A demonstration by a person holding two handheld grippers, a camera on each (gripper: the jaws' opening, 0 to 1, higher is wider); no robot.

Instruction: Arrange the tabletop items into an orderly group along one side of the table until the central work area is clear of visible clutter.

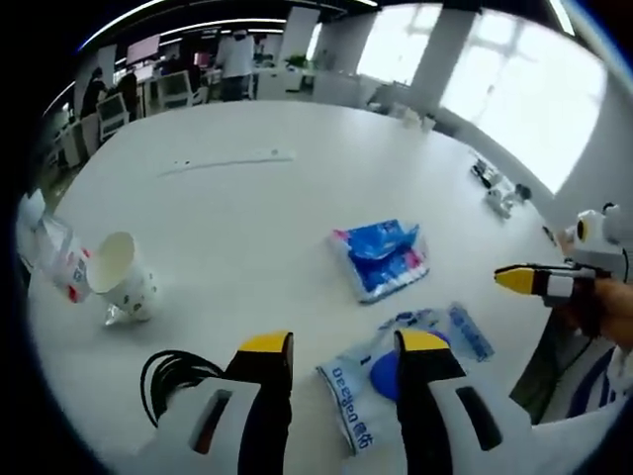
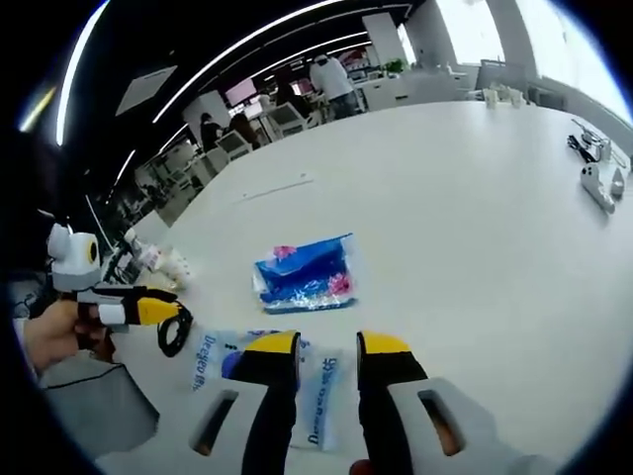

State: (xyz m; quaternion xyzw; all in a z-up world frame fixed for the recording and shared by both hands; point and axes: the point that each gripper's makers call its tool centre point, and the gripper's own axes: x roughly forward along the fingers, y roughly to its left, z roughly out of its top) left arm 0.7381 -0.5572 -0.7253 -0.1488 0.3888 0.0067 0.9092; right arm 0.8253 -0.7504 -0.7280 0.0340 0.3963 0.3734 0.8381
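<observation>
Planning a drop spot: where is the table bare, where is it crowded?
Bare: the wide stretch beyond the blue pack, out to the white strip. Crowded: the near edge, with cup, black cable and clear packet by the left gripper.

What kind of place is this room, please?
Probably an open-plan office. The white table is large, like a meeting table; behind it stand desks with chairs and people. Long strip lights run along the dark ceiling, and big windows fill one wall.
</observation>
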